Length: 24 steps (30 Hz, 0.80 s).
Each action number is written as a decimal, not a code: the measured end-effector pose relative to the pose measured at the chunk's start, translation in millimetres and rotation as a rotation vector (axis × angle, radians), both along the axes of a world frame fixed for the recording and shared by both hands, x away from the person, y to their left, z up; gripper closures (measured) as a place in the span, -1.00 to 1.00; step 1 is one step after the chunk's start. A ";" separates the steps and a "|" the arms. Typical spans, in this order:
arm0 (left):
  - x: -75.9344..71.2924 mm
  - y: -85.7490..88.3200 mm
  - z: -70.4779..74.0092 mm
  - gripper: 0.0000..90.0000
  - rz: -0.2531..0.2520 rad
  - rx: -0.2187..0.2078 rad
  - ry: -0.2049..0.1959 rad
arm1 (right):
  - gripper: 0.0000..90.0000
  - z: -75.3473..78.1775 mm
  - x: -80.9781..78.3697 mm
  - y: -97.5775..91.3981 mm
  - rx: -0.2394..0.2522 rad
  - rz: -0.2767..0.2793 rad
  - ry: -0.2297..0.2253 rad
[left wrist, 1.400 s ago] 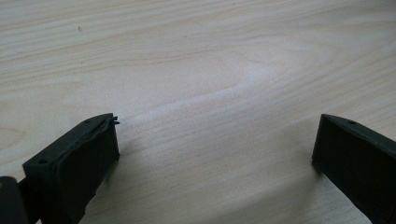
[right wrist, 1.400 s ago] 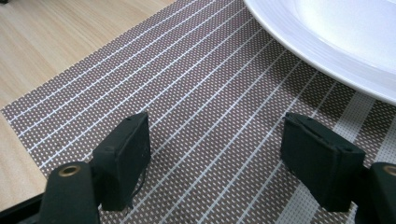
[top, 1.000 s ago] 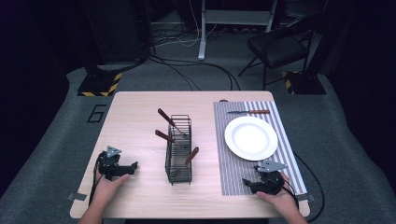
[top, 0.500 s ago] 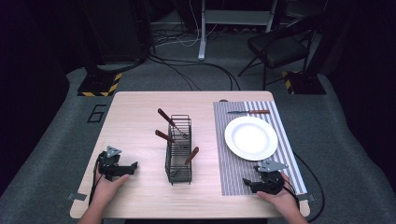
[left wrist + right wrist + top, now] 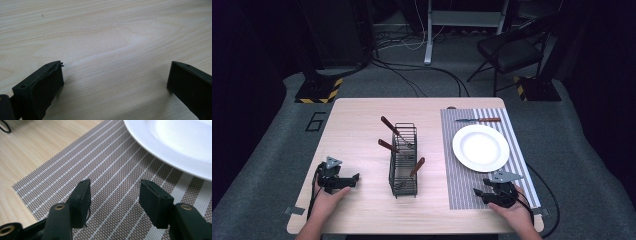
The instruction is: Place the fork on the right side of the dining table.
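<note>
A black wire caddy stands mid-table with three brown-handled utensils sticking out of it. A white plate lies on a striped placemat at the right, a brown-handled knife beyond it. My left gripper rests on bare wood near the front left, jaws open and empty. My right gripper sits on the mat's near part, open and empty, with the plate's rim just ahead of it.
The light wooden table has bare wood left of the caddy and along its far side. A dark chair, cables and a yellow-black striped block are on the floor beyond the table.
</note>
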<state>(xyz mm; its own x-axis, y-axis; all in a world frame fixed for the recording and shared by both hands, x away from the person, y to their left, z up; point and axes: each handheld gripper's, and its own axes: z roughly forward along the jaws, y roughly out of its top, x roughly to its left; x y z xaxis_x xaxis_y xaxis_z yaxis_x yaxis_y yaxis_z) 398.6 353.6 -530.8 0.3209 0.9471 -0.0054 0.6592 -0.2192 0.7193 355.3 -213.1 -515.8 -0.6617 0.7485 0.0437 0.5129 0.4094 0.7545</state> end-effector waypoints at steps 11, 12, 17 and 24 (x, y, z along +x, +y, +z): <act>0.0 -0.2 -0.3 -0.99 0.001 0.000 -0.004 | 0.02 25.3 -6.2 4.4 0.043 -0.057 -0.028; 0.0 -0.2 -0.3 -0.99 0.001 0.000 -0.004 | 0.02 25.3 -6.2 4.4 0.043 -0.057 -0.028; 0.0 -0.2 -0.3 -0.99 0.002 -0.001 -0.004 | 0.04 43.2 -9.0 13.4 0.059 -0.050 -0.043; -0.1 0.0 0.0 -0.99 0.001 0.001 0.000 | 0.06 60.3 -8.8 23.6 0.122 -0.037 -0.045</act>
<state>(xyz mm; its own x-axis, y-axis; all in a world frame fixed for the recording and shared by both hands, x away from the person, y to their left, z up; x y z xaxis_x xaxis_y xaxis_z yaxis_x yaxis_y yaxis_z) 398.6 353.5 -530.8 0.3201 0.9474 -0.0048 0.6591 -0.2191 0.7195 346.4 -189.5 -455.4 -0.6368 0.7635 0.1069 0.4908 0.2946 0.8199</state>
